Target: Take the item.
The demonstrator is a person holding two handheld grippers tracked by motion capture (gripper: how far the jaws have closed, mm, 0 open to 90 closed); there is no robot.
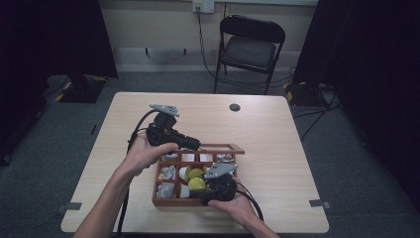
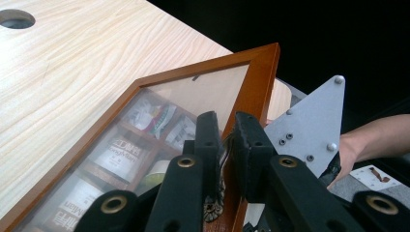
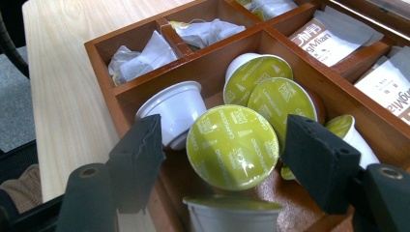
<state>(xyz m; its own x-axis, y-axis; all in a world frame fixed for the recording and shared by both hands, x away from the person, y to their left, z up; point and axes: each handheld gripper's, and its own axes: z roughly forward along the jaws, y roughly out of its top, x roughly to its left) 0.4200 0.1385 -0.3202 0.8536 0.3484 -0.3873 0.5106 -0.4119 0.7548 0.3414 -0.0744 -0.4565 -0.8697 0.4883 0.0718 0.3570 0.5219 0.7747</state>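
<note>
**A:** Two grippers are seen over one table [image 1: 257, 124], which takes up the middle of the high view. What is set on it?

**B:** A wooden box [image 1: 163, 201] is placed at lower centre, near the table's near edge. It is divided into compartments, and its glazed lid [image 2: 193, 92] is raised.

**A:** By what is the lid held?

**B:** By the left gripper [image 2: 226, 140], seen at centre left of the high view. In the left gripper view its jaws are nearly closed on the lid's brown frame; only a thin gap is left, and the frame edge and a small metal fitting are caught in it. Sachets [image 2: 121, 154] are seen through the pane at lower left.

**A:** And the right gripper?

**B:** The right gripper [image 3: 220, 159] is held at the lower centre of the high view, over the box's near right part. Its jaws are spread wide, and nothing is gripped. Between them, in the right gripper view, a green-lidded capsule [image 3: 232, 147] is framed, tilted toward the camera. Whether it is touched by either jaw cannot be told.

**A:** What lies around it?

**B:** More capsules are heaped in the same compartment: a white one [image 3: 174, 108] on its side at left, two green-lidded ones [image 3: 258, 75] behind. Tea bags [image 3: 140, 60] are kept in the upper-left compartments.
</note>
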